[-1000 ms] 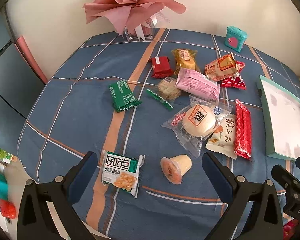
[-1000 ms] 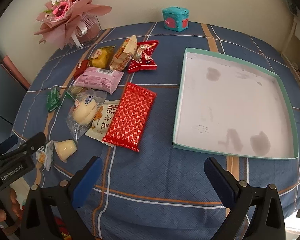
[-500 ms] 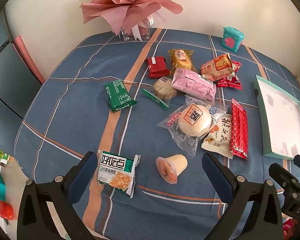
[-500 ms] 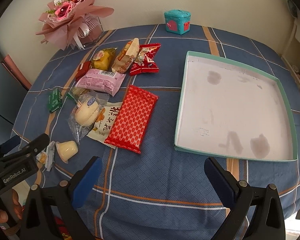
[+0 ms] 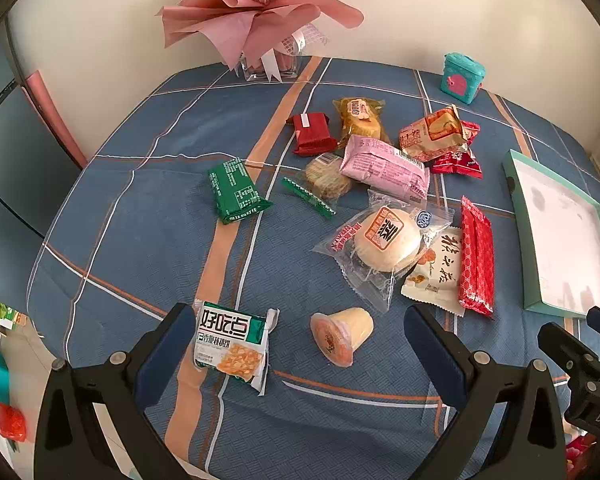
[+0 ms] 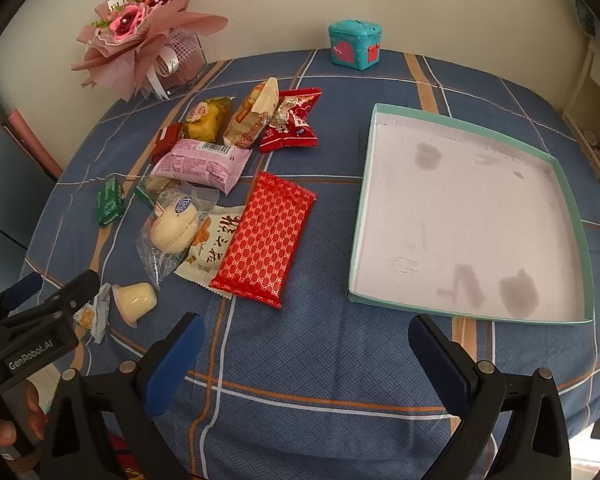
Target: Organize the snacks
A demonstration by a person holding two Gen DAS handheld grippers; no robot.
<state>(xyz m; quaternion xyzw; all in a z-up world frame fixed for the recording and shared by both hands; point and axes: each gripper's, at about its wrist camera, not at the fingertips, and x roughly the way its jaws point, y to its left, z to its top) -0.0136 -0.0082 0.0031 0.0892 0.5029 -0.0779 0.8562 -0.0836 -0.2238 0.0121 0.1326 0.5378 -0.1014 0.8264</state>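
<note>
Left wrist: your left gripper [image 5: 296, 334] is spread above the blue plaid cloth [image 5: 148, 216], snacks [image 5: 383, 236] scattered ahead, a bouquet [image 5: 256, 4] by the wall

Right wrist: your right gripper [image 6: 301, 342] is spread too; the tray [image 6: 571, 216] lies right of the snacks [image 6: 266, 240]

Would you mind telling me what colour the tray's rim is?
The tray's rim is teal around a pale inside; it shows best in the right wrist view.

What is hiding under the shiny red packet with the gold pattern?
One edge of the shiny red packet lies over a white snack packet with black writing. The covered part of that packet cannot be seen; elsewhere it lies on the blue checked tablecloth.
</note>
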